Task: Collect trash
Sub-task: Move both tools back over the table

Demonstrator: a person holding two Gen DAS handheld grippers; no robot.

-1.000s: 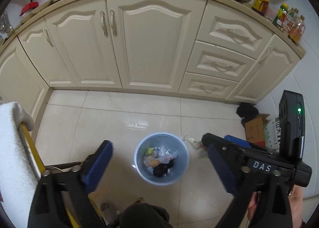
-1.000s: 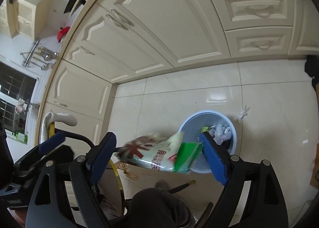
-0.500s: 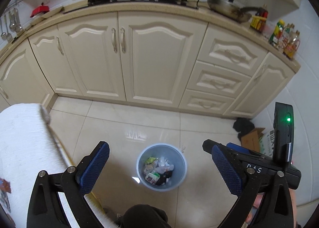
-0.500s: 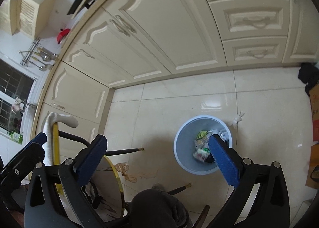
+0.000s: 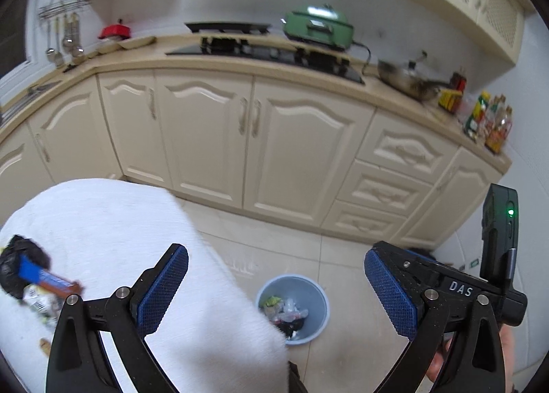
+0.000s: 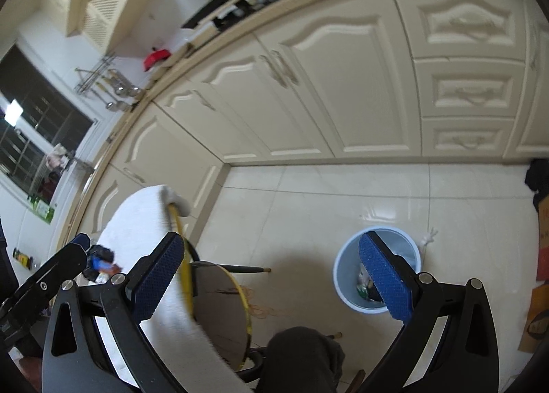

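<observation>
Wrapper dropped into 1 bin (image 6: pixel 346 276); both grippers, left (image 5: pixel 276 293) & right (image 6: pixel 271 279), wide apart, empty.

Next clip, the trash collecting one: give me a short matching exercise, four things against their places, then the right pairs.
Things:
1. blue bin
2. wok
3. green cooker
4. black bag and wrappers

Places:
A. on the white cloth
B. on the floor tiles
C. at the back of the counter, behind the hob
D. on the counter, right of the hob

Pairs: 1-B, 2-D, 3-C, 4-A
</observation>
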